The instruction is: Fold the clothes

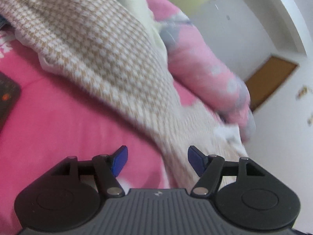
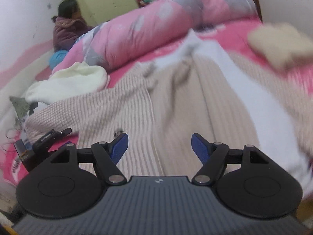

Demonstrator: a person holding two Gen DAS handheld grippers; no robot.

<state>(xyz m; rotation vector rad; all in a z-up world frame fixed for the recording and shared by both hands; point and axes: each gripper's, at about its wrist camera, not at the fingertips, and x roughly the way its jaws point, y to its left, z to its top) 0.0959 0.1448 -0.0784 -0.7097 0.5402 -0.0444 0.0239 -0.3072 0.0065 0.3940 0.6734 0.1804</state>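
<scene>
My left tongs (image 1: 157,158) stand apart and hold nothing; the sweater (image 1: 93,45), beige and white knit, lies on the pink bed (image 1: 58,121) just in front of them. My right tongs (image 2: 159,146) are also apart and empty, over the same sweater (image 2: 176,98). A rolled quilt (image 2: 148,21) lies behind it, and a white cloth (image 2: 78,80) beside.

left gripper (image 1: 157,157): black linkage arms, silver pivot pins, blue fingers (image 1: 119,161), round black side discs, grey ribbed body with small pale logo. right gripper (image 2: 159,146): same build, blue ribbed fingers (image 2: 199,148), black links, silver pins.
</scene>
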